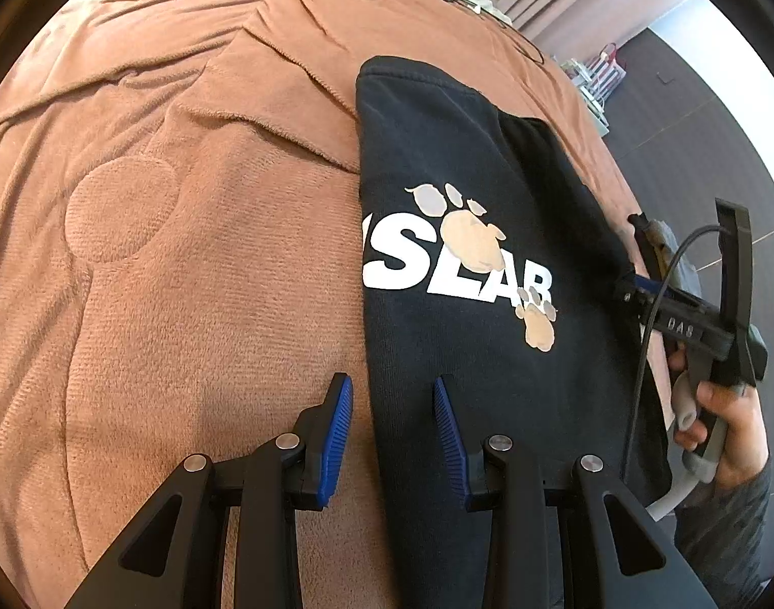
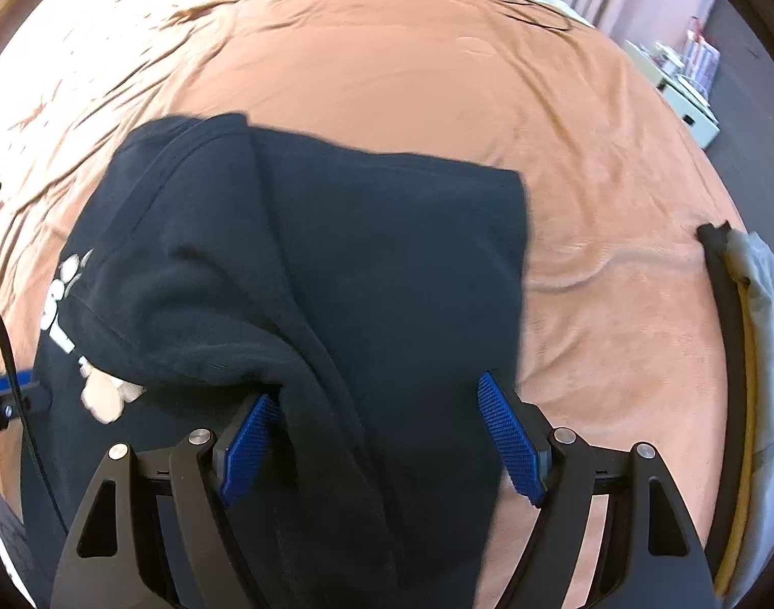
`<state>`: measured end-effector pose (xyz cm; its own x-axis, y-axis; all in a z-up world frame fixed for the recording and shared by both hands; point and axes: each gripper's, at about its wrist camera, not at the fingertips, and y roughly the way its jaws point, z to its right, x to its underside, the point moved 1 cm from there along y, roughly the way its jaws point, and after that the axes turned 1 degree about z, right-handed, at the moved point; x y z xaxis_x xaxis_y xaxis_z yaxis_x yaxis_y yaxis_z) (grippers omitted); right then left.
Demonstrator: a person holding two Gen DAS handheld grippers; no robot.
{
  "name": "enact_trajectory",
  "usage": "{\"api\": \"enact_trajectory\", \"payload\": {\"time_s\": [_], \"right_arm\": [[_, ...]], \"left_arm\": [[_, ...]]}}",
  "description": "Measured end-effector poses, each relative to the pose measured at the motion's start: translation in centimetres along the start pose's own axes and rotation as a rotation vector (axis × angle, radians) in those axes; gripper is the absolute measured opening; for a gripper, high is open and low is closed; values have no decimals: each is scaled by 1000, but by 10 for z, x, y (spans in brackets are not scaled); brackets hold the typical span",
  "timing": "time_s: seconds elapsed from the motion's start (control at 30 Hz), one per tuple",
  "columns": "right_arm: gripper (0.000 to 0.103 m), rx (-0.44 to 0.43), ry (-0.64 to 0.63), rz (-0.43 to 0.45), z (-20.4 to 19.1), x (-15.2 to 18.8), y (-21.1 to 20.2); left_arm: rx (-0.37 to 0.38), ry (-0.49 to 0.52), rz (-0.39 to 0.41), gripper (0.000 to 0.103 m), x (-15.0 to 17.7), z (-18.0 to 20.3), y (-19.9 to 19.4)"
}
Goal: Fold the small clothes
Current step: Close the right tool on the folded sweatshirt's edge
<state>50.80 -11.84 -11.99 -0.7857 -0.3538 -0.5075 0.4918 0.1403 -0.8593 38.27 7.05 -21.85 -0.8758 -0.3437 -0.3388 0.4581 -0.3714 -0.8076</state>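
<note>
Left wrist view: a dark sweatshirt [image 1: 468,264] is seen lying on the brown blanket [image 1: 183,254] of a bed, filling the centre and right of the frame, its long axis running from the lower edge toward the upper centre. One side appears already folded inward, since the white lettering is cut off at the left edge; further folds are judged to remain. The left gripper [image 1: 393,436] is held open, empty, straddling that edge. In the right wrist view, the right gripper [image 2: 381,441] is spread wide around bunched cloth, with no grip seen.
</note>
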Motion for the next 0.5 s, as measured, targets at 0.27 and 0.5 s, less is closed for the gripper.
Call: {"api": "enact_trajectory", "payload": {"time_s": [0.27,0.5], "right_arm": [[76,26,120,32,42,-4,3],[76,-67,253,61,83,9,-9]], "left_arm": [[-23,8,1,37,2,9,3],[-36,0,1,37,1,13,4]]}}
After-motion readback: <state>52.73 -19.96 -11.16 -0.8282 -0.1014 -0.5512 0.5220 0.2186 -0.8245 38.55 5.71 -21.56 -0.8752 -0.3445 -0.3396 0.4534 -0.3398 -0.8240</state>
